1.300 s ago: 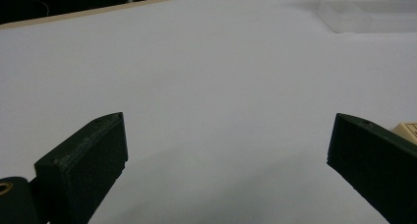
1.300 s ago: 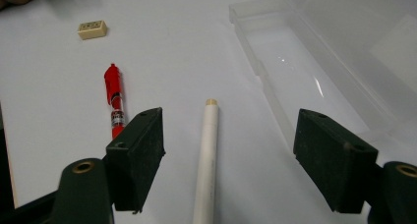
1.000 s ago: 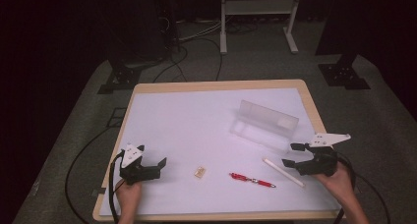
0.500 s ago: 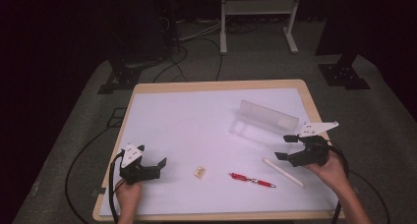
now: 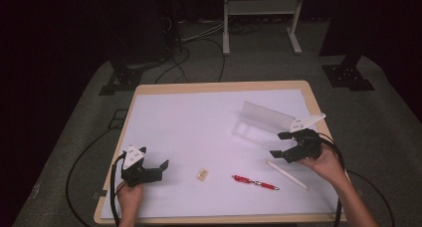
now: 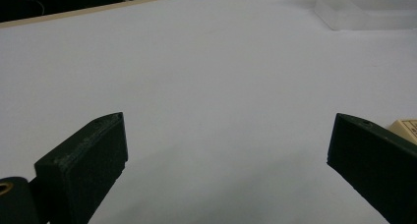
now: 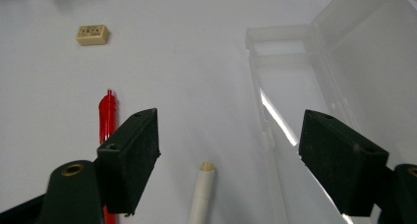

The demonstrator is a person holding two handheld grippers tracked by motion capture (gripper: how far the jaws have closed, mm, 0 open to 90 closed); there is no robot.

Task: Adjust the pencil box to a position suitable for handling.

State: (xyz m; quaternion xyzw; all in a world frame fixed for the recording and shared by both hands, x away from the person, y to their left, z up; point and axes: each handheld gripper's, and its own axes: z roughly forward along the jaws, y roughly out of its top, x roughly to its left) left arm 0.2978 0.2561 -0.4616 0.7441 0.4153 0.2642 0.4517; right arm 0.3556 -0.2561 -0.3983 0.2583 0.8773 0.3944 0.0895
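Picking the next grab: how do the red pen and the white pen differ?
The red pen lies nearly level across the high view; the white pen slants more. The white pen's tip sits between the open right gripper jaws; the red pen lies beside its one jaw. Both lie flat, untouched, on the table.

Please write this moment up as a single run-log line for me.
right gripper: open, above white pen | left gripper: open, idle | red pen, eraser: on table | clear case: open
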